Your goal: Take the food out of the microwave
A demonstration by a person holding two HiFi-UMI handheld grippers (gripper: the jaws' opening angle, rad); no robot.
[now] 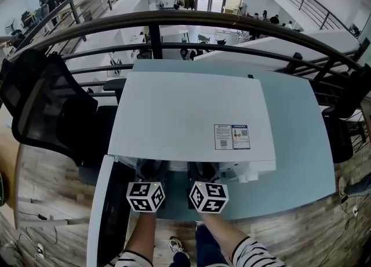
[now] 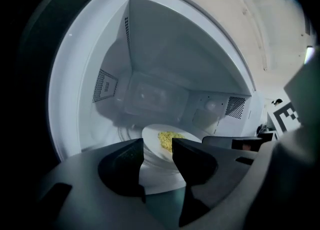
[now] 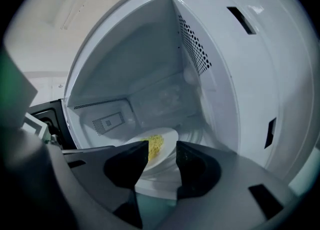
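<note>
A white microwave (image 1: 191,118) stands on the table with its door (image 1: 110,216) swung open to the left. Inside the cavity, a white plate (image 2: 150,136) carries a small heap of yellow food (image 2: 169,140). My left gripper (image 2: 158,145) is open in front of the cavity mouth, the plate showing through the gap between its jaws. My right gripper (image 3: 162,147) is also open, with the plate (image 3: 169,136) and food (image 3: 155,145) beyond its jaws. Nothing is held. In the head view, only the marker cubes (image 1: 145,196) (image 1: 208,197) show; the jaws are hidden under the microwave's top.
The microwave sits on a pale green table (image 1: 301,144) on a wooden floor. A black mesh chair (image 1: 46,109) stands to the left. A dark metal railing (image 1: 232,25) runs behind the table. The cavity's side walls (image 3: 200,54) enclose the plate closely.
</note>
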